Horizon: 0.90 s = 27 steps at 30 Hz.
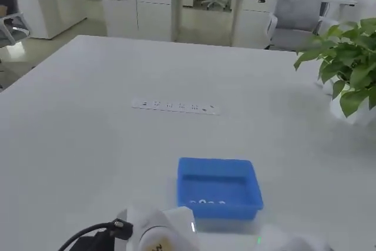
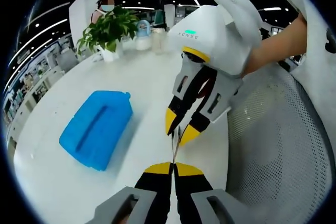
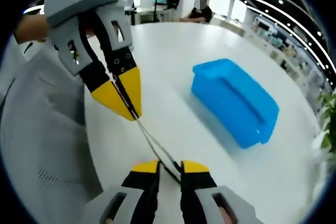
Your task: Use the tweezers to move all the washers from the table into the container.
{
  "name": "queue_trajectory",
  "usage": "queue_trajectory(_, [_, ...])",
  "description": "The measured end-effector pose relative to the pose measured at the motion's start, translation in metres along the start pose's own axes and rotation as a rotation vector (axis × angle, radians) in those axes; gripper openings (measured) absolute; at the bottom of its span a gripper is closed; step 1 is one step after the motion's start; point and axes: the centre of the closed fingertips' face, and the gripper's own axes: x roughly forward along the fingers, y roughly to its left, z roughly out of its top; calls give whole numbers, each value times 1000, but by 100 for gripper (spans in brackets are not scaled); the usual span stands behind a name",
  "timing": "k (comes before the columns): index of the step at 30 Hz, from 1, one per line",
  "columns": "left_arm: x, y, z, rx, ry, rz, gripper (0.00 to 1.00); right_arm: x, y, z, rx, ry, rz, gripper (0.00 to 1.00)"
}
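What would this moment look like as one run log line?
left gripper: shut on tweezers | right gripper: shut on tweezers | container: on table, apart from grippers

Thin metal tweezers (image 3: 152,140) stretch between both pairs of jaws, pinched at each end. The blue container (image 1: 216,164) beyond the jaws holds small washers (image 1: 210,203).

I count one white table (image 1: 88,116) and one blue container (image 1: 218,183). Inside it are what look like three small pale washers (image 1: 211,203), though they are too tiny for a sure count. There is one pair of tweezers (image 3: 152,142). I see two grippers, the left gripper (image 2: 172,169) and the right gripper (image 3: 169,167). Also one power strip (image 1: 175,107), one potted plant (image 1: 346,69) and one grey chair (image 1: 299,4).
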Motion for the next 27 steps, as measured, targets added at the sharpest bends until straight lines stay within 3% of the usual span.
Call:
queue_trajectory(5, [8,4,-11,2,31,4,0,-3,6,5,62,-33,27,21])
queue_trajectory(13, [20,8,-27,67,96,-14,0,-31,14,2,161,-80,-2,33])
queue_trajectory(16, [23,10,-31,80,122,-15,0,-45,15,-2,185,-90,-38,37])
queue_trajectory(21, [29,12,-45,137,210,-16,0,-67,10,1,254,-143,-79,42])
queue_trajectory(22, [31,14,-38,200,179,-10,0,-69,9,1,260,-148,-83,43])
queue_trajectory(23, [28,11,-43,164,205,-5,0,-74,8,1,267,-160,-94,44])
queue_trajectory(27, [27,12,-41,145,204,-3,0,-88,2,2,290,-188,-136,47])
